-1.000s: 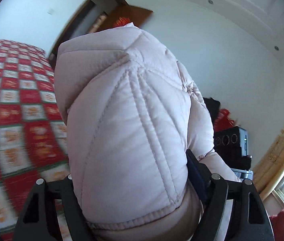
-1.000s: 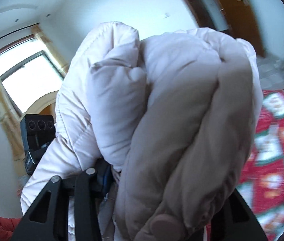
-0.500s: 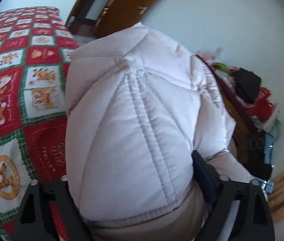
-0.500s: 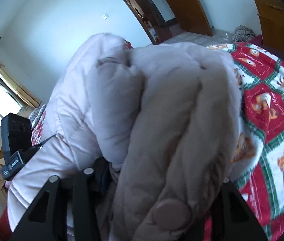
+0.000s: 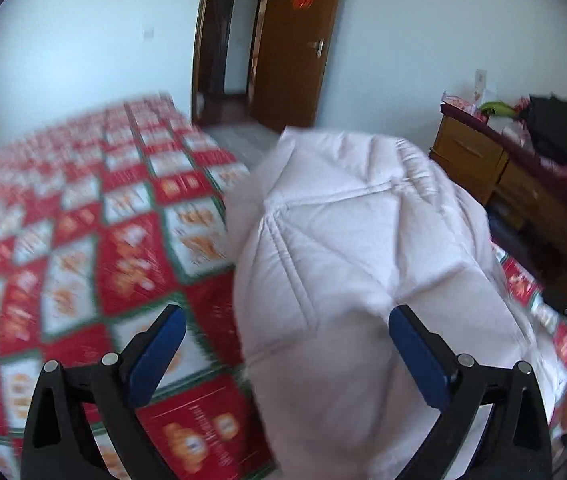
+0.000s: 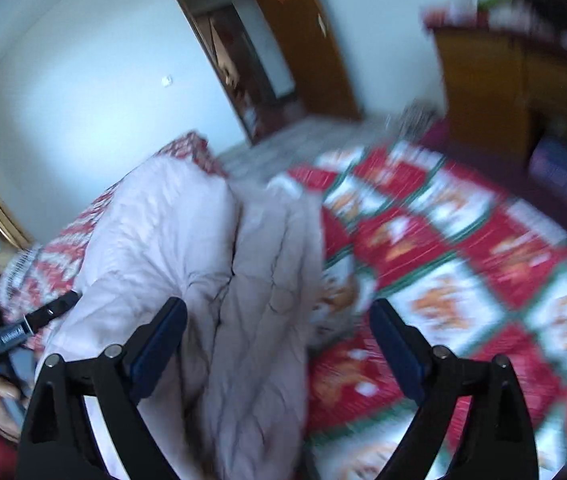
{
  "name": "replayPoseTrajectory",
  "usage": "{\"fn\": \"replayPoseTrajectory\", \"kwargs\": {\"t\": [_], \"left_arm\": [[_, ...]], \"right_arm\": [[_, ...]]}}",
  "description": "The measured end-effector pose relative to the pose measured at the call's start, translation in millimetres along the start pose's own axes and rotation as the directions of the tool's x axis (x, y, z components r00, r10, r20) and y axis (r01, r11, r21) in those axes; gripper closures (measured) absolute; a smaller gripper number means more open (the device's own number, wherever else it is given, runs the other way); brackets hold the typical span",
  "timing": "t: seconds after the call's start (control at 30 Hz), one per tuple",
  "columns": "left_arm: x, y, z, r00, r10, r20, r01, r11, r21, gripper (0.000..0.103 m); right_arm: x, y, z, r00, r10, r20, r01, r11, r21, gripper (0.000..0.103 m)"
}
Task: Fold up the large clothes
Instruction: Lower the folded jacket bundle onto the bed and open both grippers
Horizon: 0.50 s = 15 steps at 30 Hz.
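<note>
A pale pink quilted puffer jacket [image 5: 355, 264] lies folded in a bundle on the bed; it also shows in the right wrist view [image 6: 203, 280]. My left gripper [image 5: 287, 320] is open, its blue pads [image 5: 419, 356] spread wide, the right pad against the jacket's near edge. My right gripper [image 6: 279, 316] is open too, with the jacket lying between and left of its fingers, not clamped. The view is blurred by motion.
The bed carries a red, white and green patterned quilt [image 5: 83, 240]. A wooden dresser [image 5: 495, 176] with clutter stands at the right. An open doorway and brown door [image 5: 295, 44] are at the back. The other gripper's body [image 6: 15, 332] shows left in the right wrist view.
Both grippers held the jacket bundle up and lowered it to the bed. Now both have opened and the jacket rests on the quilt.
</note>
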<state>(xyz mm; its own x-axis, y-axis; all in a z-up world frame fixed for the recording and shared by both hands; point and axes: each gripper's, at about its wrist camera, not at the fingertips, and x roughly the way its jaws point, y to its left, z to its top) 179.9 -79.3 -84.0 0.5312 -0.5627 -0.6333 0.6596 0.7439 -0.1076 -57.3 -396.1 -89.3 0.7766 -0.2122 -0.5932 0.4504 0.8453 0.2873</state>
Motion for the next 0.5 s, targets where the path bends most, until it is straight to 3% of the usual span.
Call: {"fn": "replayPoseTrajectory", "kwargs": {"t": [0.1, 0.27, 0.4, 0.5], "left_arm": [[-26.3, -8.6, -12.1, 0.996, 0.061, 0.062, -0.063, 0.997, 0.041, 0.001], [-53.9, -19.5, -33.0, 0.993, 0.051, 0.106, -0.052, 0.999, 0.012, 0.001], [-87.4, -33.5, -51.7, 0.987, 0.084, 0.135, -0.084, 0.996, -0.002, 0.001], [-104.6, -43.9, -60.1, 0.969, 0.192, 0.153, -0.198, 0.98, 0.021, 0.001]], "right_arm": [[-34.0, 21.6, -16.5, 0.992, -0.093, 0.083, 0.101, 0.99, -0.103, 0.007], [-67.2, 48.0, -36.6, 0.967, -0.157, 0.201, 0.198, 0.959, -0.202, 0.002], [-72.2, 56.2, -49.1, 0.967, -0.159, 0.201, 0.198, 0.961, -0.194, 0.0], [-75.7, 63.3, -56.7, 0.975, -0.152, 0.165, 0.183, 0.964, -0.193, 0.0]]}}
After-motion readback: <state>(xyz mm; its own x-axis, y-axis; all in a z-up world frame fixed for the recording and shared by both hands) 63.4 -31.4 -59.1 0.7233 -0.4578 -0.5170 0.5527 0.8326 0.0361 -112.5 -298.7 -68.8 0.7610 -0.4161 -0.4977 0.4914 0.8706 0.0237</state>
